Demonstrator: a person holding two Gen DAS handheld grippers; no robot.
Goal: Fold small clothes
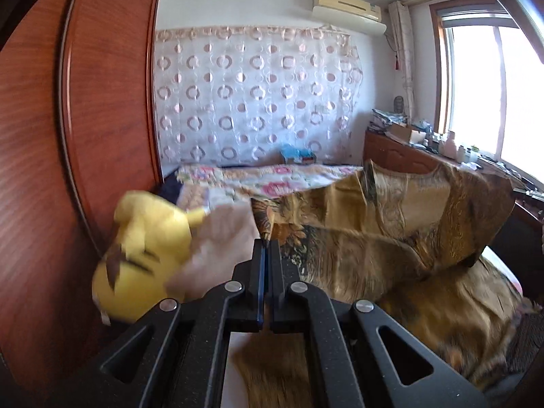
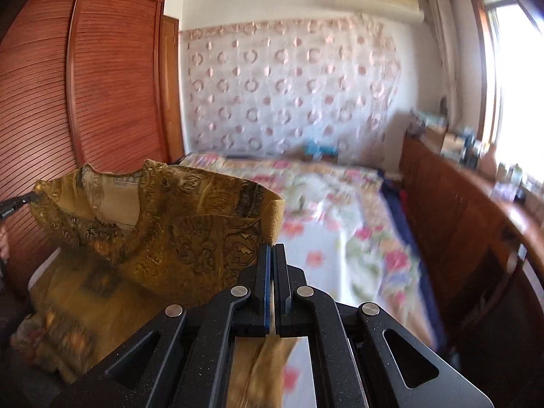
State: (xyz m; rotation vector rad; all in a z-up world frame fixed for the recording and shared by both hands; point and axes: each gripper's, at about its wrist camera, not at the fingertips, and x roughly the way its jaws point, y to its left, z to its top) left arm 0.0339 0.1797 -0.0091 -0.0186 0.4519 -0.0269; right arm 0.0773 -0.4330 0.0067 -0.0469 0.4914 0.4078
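A small gold-brown patterned garment (image 1: 391, 224) hangs spread in the air between my two grippers above the bed. My left gripper (image 1: 267, 244) is shut on one edge of it, cloth trailing under the jaws. My right gripper (image 2: 273, 250) is shut on the other edge; the garment (image 2: 190, 224) stretches away to the left, its neckline upward. The left gripper's tip (image 2: 29, 199) shows at the far left of the right wrist view, pinching the garment's corner.
A bed with a floral cover (image 2: 340, 210) lies below. A red-brown wardrobe (image 1: 68, 136) stands at the left. A yellow plush toy (image 1: 146, 255) lies by it. A wooden cabinet (image 2: 459, 204) with clutter stands along the window side.
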